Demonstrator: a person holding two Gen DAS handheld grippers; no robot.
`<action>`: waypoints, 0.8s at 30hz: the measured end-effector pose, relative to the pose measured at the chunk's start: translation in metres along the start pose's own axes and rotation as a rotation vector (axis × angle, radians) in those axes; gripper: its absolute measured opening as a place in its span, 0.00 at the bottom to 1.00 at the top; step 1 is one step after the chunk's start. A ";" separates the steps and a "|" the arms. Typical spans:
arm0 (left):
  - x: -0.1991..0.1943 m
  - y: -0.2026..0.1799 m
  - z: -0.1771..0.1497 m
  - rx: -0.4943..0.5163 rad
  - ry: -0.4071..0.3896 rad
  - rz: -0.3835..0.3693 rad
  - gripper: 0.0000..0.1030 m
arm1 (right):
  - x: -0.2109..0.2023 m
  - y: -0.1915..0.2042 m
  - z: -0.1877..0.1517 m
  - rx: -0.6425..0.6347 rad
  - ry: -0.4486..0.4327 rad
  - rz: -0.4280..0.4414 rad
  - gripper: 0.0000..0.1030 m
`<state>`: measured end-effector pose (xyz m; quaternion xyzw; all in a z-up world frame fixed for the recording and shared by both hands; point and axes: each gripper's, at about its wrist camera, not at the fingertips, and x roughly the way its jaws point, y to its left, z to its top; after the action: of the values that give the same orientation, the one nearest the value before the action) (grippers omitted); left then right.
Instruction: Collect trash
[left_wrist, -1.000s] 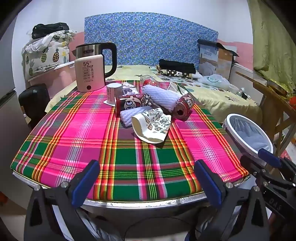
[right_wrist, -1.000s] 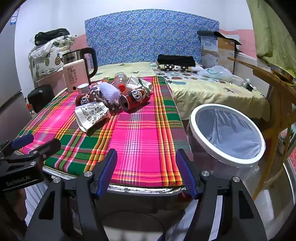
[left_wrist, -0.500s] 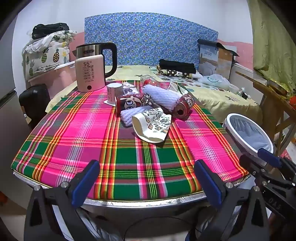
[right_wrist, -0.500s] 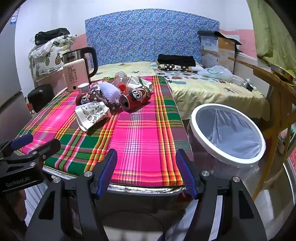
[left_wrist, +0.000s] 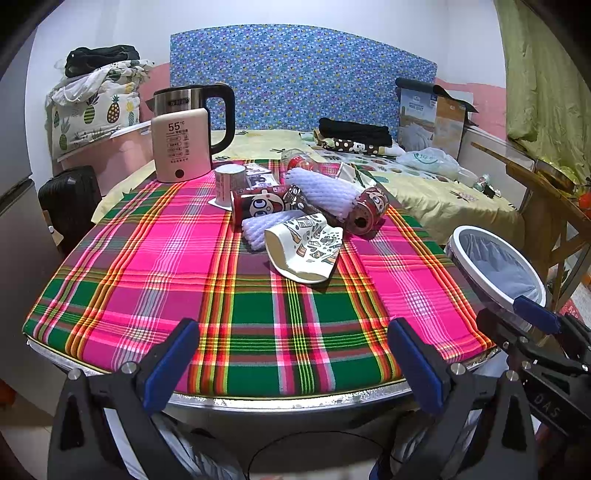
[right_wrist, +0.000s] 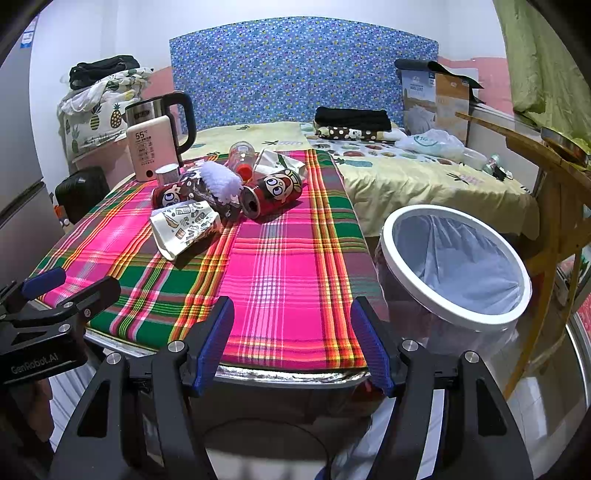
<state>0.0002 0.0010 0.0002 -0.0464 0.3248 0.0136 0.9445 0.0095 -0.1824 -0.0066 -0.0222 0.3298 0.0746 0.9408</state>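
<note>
A heap of trash lies at the far middle of the plaid table (left_wrist: 184, 266): a flattened printed paper cup (left_wrist: 306, 249), two red cartoon cans (left_wrist: 369, 210) (left_wrist: 258, 206), white foam netting (left_wrist: 321, 190), a clear bottle with a red cap (right_wrist: 242, 157) and wrappers. The paper cup (right_wrist: 184, 227) lies nearest to me. A white-rimmed bin with a grey liner (right_wrist: 456, 267) stands right of the table and also shows in the left wrist view (left_wrist: 496, 269). My left gripper (left_wrist: 291, 363) is open and empty at the table's front edge. My right gripper (right_wrist: 291, 341) is open and empty at the front right corner.
An electric kettle (left_wrist: 184, 140) and a small white cup (left_wrist: 229, 182) stand at the table's far left. A bed (right_wrist: 406, 173) with clothes lies behind the table. A wooden stand (right_wrist: 554, 192) is right of the bin. A black suitcase (left_wrist: 70, 199) stands at far left.
</note>
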 end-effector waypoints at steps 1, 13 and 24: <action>0.000 0.000 0.000 0.000 0.000 0.000 1.00 | 0.000 0.000 0.000 0.001 0.000 0.001 0.65; 0.000 0.000 0.000 0.000 0.000 0.000 1.00 | -0.001 -0.001 0.000 0.001 0.000 0.000 0.65; -0.004 0.004 -0.006 -0.001 0.001 -0.001 1.00 | 0.000 -0.001 -0.001 0.000 0.002 -0.001 0.65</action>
<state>-0.0070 0.0040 -0.0023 -0.0472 0.3254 0.0134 0.9443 0.0092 -0.1831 -0.0072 -0.0223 0.3307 0.0740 0.9406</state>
